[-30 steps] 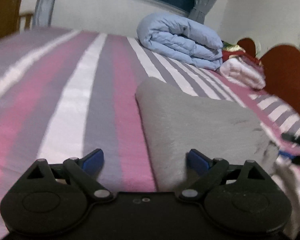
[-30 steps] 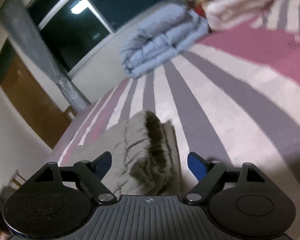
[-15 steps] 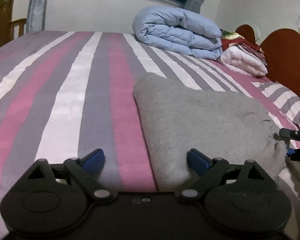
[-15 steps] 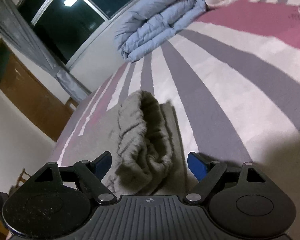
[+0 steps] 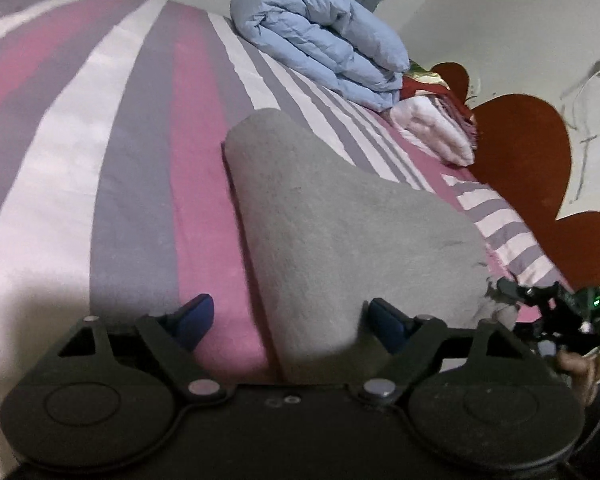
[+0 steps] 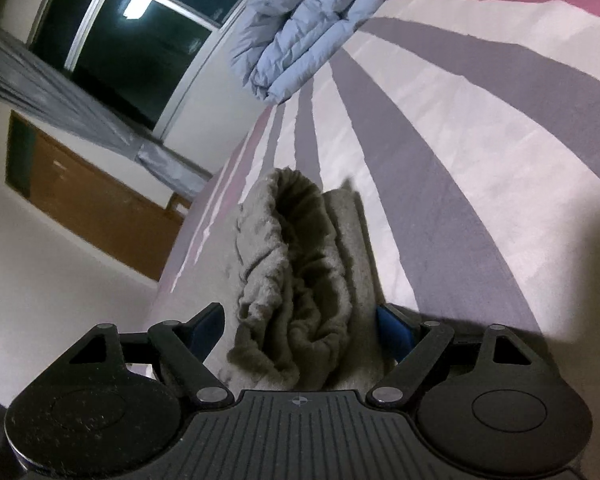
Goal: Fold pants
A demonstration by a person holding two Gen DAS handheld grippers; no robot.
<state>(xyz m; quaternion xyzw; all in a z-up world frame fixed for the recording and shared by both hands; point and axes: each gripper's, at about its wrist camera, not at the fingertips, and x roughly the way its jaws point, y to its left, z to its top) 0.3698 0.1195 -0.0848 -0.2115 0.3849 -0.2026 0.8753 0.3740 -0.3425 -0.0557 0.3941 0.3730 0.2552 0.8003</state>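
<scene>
Pants (image 5: 340, 240) lie folded on the striped bed (image 5: 120, 160). I see my left gripper (image 5: 288, 318) spread wide at one end, my right gripper (image 6: 300, 326) wide around the bunched waistband, neither gripping.

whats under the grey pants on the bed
The grey pants lie folded on the striped bedsheet, whose pink and grey stripes show around them. Whatever sits beneath the fabric itself is covered.
</scene>
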